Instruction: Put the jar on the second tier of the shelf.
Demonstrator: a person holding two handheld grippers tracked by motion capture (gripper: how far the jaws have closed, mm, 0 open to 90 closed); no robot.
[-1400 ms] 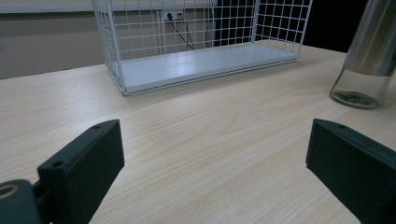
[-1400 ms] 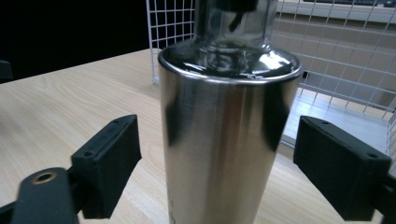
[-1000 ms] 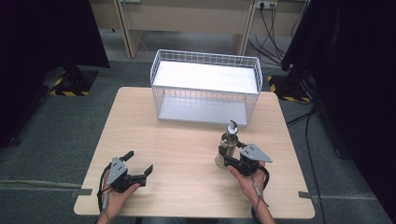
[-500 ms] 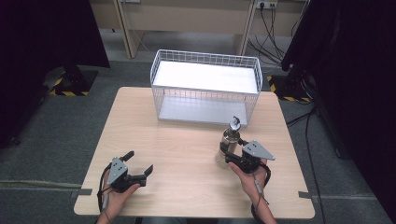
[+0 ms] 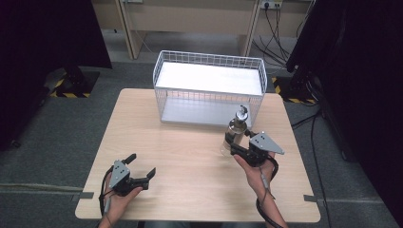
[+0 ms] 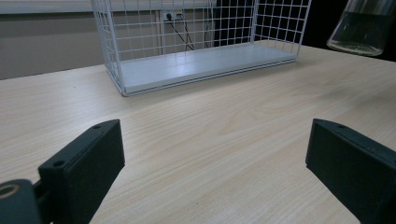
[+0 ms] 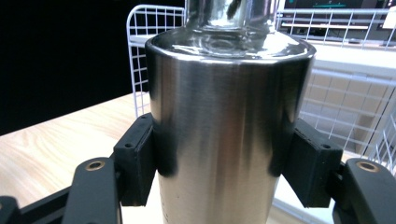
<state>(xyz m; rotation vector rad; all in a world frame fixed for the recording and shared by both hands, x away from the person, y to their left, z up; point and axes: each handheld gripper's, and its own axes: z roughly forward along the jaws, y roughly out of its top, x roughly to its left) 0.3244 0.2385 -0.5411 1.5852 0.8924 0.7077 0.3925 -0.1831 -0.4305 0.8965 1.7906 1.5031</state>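
My right claw (image 5: pixel 236 147) is clamped on the one bottle (image 7: pixel 229 126), steel-sleeved with a glass neck, held upright above the surface (image 5: pixel 190 156) just in front of the single white wire basket (image 5: pixel 209 85). My left claw (image 5: pixel 138 170) rests apart and empty. I judge this the carrying step; next, clear the near rim and lower the bottle inside.

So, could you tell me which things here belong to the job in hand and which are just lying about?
In the job:
- steel bottle, clamped in the right gripper and off the table
- white wire basket, just beyond it

Lying about:
- left gripper, open, resting on the table
- cables on the floor behind
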